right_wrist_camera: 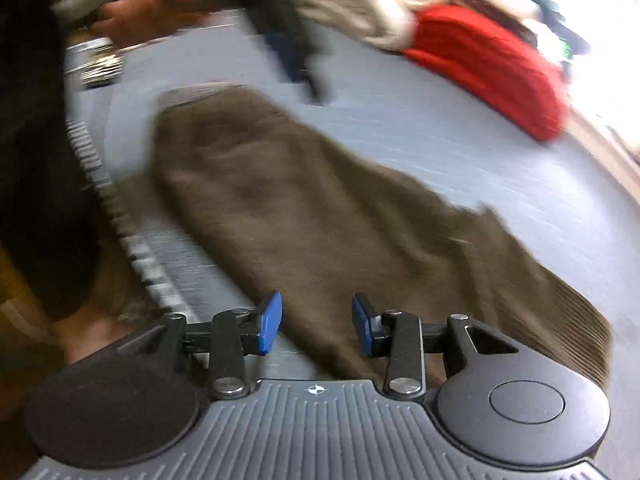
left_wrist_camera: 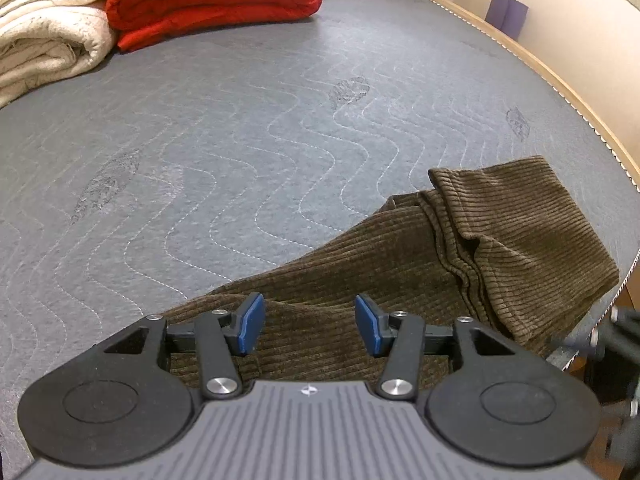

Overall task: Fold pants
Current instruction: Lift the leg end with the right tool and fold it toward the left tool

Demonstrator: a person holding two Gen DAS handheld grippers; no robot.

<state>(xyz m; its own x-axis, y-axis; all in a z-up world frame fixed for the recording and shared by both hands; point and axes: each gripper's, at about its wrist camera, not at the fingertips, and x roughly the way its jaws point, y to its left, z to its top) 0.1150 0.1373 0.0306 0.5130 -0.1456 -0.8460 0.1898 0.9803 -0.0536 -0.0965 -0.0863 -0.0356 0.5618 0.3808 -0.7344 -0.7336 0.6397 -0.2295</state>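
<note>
Brown corduroy pants (left_wrist_camera: 400,256) lie on a grey quilted mat (left_wrist_camera: 240,140), with a folded-over end toward the right edge. My left gripper (left_wrist_camera: 310,320) hovers just over the cloth with its blue pads well apart and nothing pinched between them. The right wrist view is blurred. It shows the pants (right_wrist_camera: 280,200) stretched out lengthways on the mat (right_wrist_camera: 520,184). My right gripper (right_wrist_camera: 317,320) is above their near end, with a clear gap between its pads and no cloth gripped.
A folded red blanket (left_wrist_camera: 212,4) and a cream blanket (left_wrist_camera: 48,32) sit at the far side of the mat. The mat's zig-zag edge (left_wrist_camera: 560,80) curves along the right. A person's dark clothing (right_wrist_camera: 40,160) and a hand (right_wrist_camera: 160,12) are at the left.
</note>
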